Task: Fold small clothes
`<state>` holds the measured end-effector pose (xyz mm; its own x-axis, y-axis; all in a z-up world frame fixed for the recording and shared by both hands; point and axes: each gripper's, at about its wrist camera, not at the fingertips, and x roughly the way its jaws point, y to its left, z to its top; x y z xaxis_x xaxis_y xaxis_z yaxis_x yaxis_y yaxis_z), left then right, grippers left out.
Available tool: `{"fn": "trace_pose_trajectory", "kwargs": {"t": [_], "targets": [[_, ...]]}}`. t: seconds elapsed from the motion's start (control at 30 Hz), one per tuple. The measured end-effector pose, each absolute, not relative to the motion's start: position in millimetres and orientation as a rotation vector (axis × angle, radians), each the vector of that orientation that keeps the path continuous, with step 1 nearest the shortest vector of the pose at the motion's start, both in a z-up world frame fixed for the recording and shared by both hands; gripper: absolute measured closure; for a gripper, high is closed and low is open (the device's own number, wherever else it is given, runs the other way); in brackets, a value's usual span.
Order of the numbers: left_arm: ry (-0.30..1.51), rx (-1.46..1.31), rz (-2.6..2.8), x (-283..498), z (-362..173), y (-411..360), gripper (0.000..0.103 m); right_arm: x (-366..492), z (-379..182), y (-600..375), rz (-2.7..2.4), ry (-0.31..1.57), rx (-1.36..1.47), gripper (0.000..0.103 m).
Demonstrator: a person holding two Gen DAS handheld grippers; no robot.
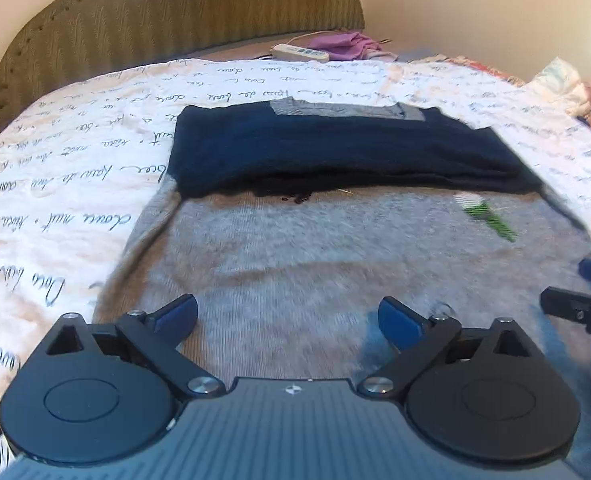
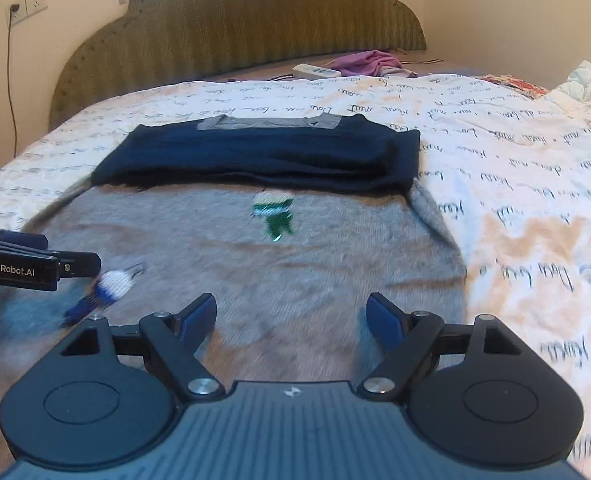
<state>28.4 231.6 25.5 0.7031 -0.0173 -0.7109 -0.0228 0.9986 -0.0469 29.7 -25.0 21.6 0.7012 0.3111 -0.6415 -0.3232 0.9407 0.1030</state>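
A small grey knitted sweater (image 1: 335, 248) (image 2: 255, 264) lies flat on the bed, its navy sleeves (image 1: 335, 148) (image 2: 263, 156) folded across its far part. A green and white knitted figure (image 1: 483, 212) (image 2: 273, 210) shows on the grey front, and a blue and white one (image 2: 103, 292) nearer. My left gripper (image 1: 287, 318) hovers open over the near grey part, holding nothing. My right gripper (image 2: 291, 316) is open too, above the sweater's near right part. The left gripper (image 2: 91, 262) enters the right wrist view at the left edge; the right gripper (image 1: 567, 286) shows at the right edge of the left wrist view.
The bed has a white cover with script writing (image 1: 75, 184) (image 2: 535, 200). An olive padded headboard (image 1: 155, 20) (image 2: 255, 20) stands behind. A white power strip (image 1: 299, 53) (image 2: 315, 70) and purple cloth (image 1: 343, 44) (image 2: 367, 62) lie at the head. Crumpled fabric (image 2: 583, 88) sits far right.
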Motion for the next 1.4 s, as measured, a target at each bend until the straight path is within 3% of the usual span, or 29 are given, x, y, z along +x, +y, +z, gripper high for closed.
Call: {"fn": "trace_pose_trajectory", "kwargs": {"t": [0.17,0.4,0.6,1.1,1.2,1.4], "targets": [[0.772,0.002,-0.010,-6.5,8.5,222.2,0.000,11.2,2.1,-22.8,0.326,0.717,-0.029,0.016],[0.796,-0.045,-0.023,-26.2,23.7,224.4,0.004,0.5,16.0,-13.2,0.300,0.747,-0.036,0.015],[0.765,0.004,-0.049,-45.5,4.9,221.1,0.001,-5.3,-2.1,-25.2,0.308,0.731,-0.030,0.004],[0.788,0.051,-0.027,-72.1,14.7,233.4,0.000,-33.6,11.5,-35.7,0.274,0.745,-0.038,0.001],[0.794,0.023,-0.054,-89.7,25.6,236.8,0.005,-51.5,22.6,-37.5,0.324,0.713,-0.022,0.001],[0.762,0.047,-0.083,-116.1,5.0,242.9,0.002,-55.8,-0.5,-44.0,0.356,0.747,-0.057,0.000]]}}
